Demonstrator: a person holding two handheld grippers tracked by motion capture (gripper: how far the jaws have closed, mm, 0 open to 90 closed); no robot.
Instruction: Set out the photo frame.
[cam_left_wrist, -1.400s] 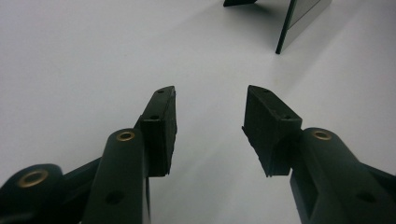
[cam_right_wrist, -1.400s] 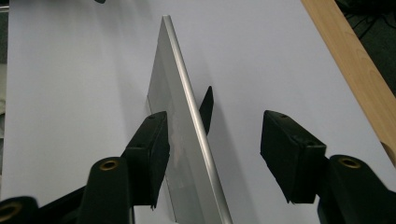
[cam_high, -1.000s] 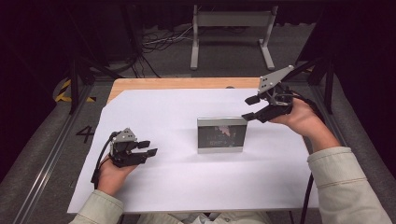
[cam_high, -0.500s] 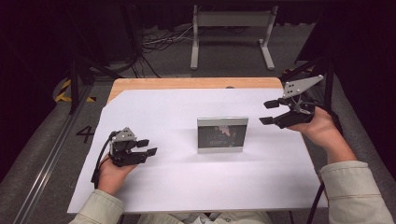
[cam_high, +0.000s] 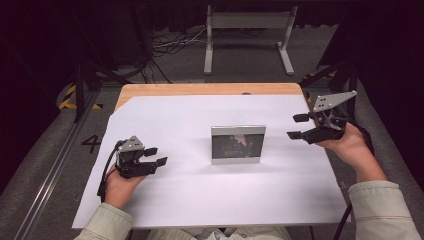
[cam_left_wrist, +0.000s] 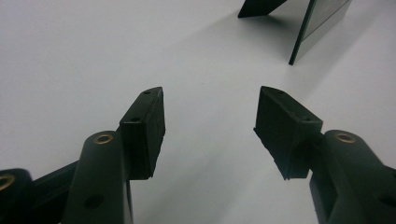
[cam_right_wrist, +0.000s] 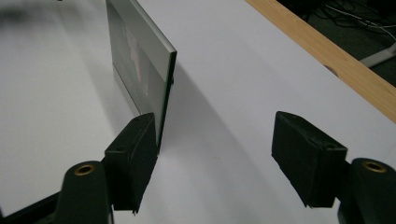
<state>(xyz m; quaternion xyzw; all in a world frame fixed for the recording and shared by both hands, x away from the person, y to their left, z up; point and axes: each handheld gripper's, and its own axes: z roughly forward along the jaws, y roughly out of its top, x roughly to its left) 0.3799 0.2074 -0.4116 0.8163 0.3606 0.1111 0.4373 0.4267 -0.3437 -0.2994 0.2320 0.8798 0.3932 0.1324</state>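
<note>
Picture frame standing free mid-sheet, both grippers open and apart from it.

High view: since a second ago the right gripper (cam_high: 299, 126) has drawn back from the picture frame (cam_high: 238, 144) toward the right edge of the white sheet (cam_high: 200, 200) and sunk a little; its jaws have just been opening, nothing between them. The left gripper (cam_high: 156, 155) has kept its place near the left edge, jaws also just opening, empty. The frame stands upright at the sheet's middle, well apart from both. Left gripper view: wide jaws over bare sheet, and the frame's edge (cam_left_wrist: 322, 23) with a dark back prop, which the high view hides. Right gripper view: wide jaws; the frame (cam_right_wrist: 140, 65) seen edge-on ahead, to their left, its picture too blurred to read; the wooden table edge (cam_right_wrist: 327, 51) at the right.
</note>
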